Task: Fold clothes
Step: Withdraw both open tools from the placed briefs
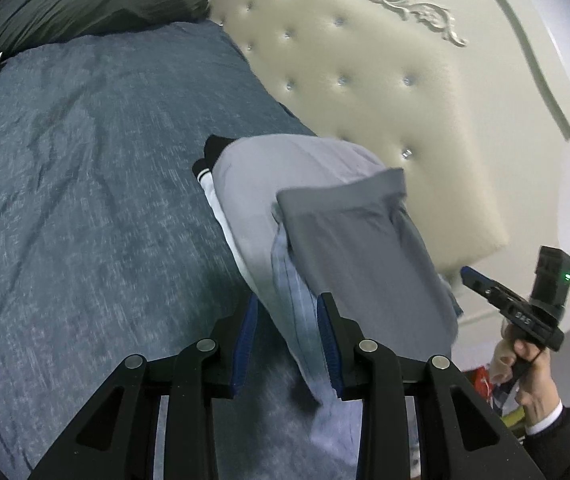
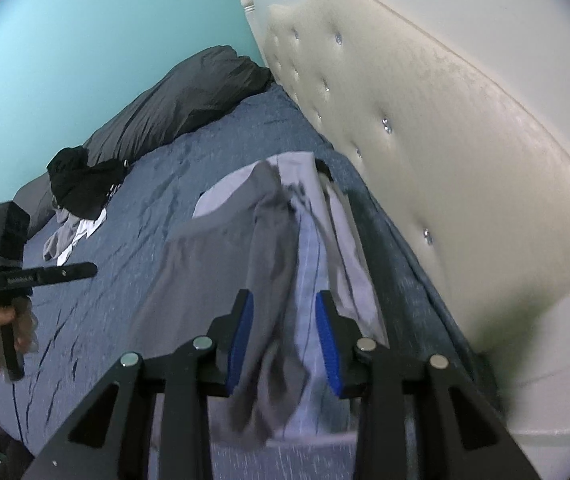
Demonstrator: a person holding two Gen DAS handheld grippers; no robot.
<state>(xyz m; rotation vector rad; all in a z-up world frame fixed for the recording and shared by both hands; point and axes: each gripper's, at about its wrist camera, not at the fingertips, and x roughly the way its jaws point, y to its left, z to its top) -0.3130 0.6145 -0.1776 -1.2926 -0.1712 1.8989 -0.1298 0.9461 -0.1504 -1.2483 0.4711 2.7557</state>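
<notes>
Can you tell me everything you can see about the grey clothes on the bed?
The grey garment looks like soft, thin cloth in light and darker grey, with a white side stripe and a black cuff. It lies rumpled and partly folded on the blue bedspread, close beside the padded headboard. Its near edge sits between the open left gripper and open right gripper, neither pinching it.
</notes>
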